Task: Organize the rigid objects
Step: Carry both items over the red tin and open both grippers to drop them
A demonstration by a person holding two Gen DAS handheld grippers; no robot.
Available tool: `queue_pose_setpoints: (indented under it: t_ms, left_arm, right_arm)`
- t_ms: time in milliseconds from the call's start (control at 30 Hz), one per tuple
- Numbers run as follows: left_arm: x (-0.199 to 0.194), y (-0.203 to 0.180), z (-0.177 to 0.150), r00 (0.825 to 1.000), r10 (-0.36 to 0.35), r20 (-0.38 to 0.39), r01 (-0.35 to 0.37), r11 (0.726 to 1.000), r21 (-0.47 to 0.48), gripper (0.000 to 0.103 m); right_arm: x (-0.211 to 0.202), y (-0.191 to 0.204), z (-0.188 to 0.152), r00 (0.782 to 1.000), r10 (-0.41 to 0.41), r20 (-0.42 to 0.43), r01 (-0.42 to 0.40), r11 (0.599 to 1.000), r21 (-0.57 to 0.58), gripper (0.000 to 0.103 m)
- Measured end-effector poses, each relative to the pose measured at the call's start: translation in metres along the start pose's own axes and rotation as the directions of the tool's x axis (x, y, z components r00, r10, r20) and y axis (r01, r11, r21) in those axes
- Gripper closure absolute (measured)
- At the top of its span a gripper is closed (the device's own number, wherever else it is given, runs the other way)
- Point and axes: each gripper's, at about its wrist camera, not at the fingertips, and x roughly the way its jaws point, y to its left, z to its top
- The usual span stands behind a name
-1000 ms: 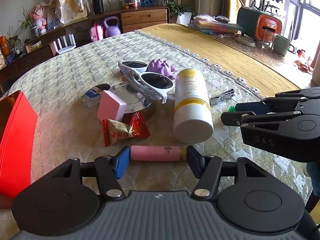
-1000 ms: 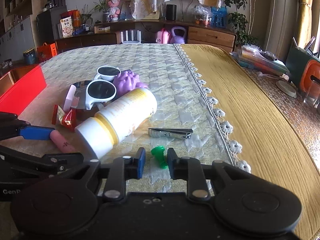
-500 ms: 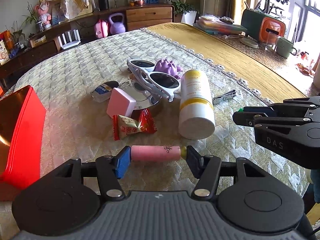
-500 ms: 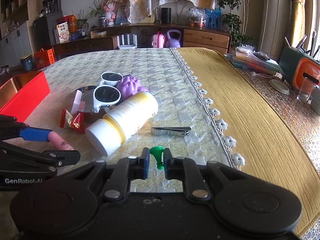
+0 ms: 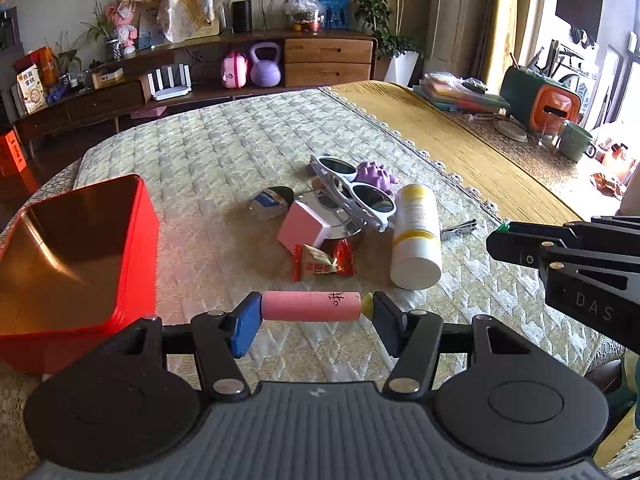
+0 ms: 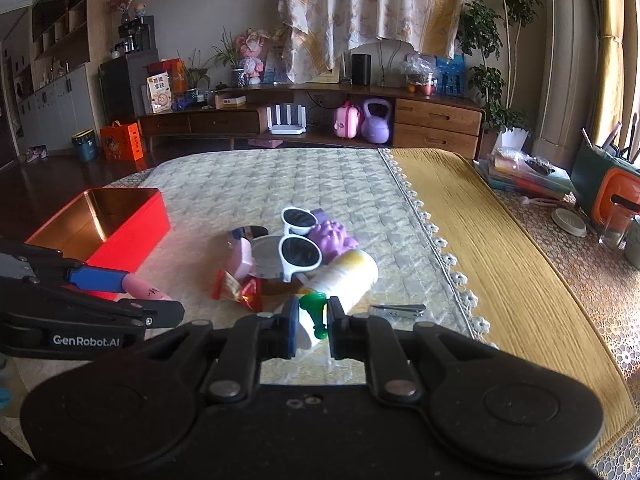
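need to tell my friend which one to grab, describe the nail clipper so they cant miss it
On the quilted cloth, find the white bottle lying on its side. The nail clipper lies flat just right of it, toward the lace edge: the only small, thin metal piece.

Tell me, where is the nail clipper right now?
The nail clipper lies flat on the quilted cloth, right of the white bottle in the right wrist view, near the lace edge.

Daylight reaches you from the window [image 5: 624,92] at three o'clock, bright and slightly blown out there. The red box [image 5: 132,240] glows and tints the quilt [image 5: 224,152] beside it. Fisheye bending curves the edges; corners vignette black. Focus stays sharp.
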Motion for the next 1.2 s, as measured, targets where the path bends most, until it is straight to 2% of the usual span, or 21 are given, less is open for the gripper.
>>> queue_pose_setpoints:
  t_ms: [300,700,933,1200]
  left_arm:
    - [-0.041,0.041,0.007,0.998,0.051,0.046,-0.048,0.997,-0.062,0.044]
    - [-0.069,0.109,0.02,0.984,0.143,0.104,-0.129,0.983,-0.131,0.044]
    - [-0.062,0.153,0.027,0.973,0.208,0.1,-0.19,0.968,-0.165,0.044]
    - [-0.026,0.203,0.04,0.965,0.26,0.044,-0.245,0.946,-0.21,0.044]
  right_arm:
    - [-0.011,0.048,0.031,0.996,0.085,0.03,-0.083,0.995,-0.063,0.089]
    - [0.005,0.117,0.071,0.979,0.2,0.023,-0.194,0.968,-0.156,0.089]
    - [0.029,0.147,0.087,0.972,0.236,0.005,-0.231,0.954,-0.19,0.089]
    - [0.07,0.178,0.1,0.966,0.258,-0.03,-0.257,0.936,-0.241,0.089]
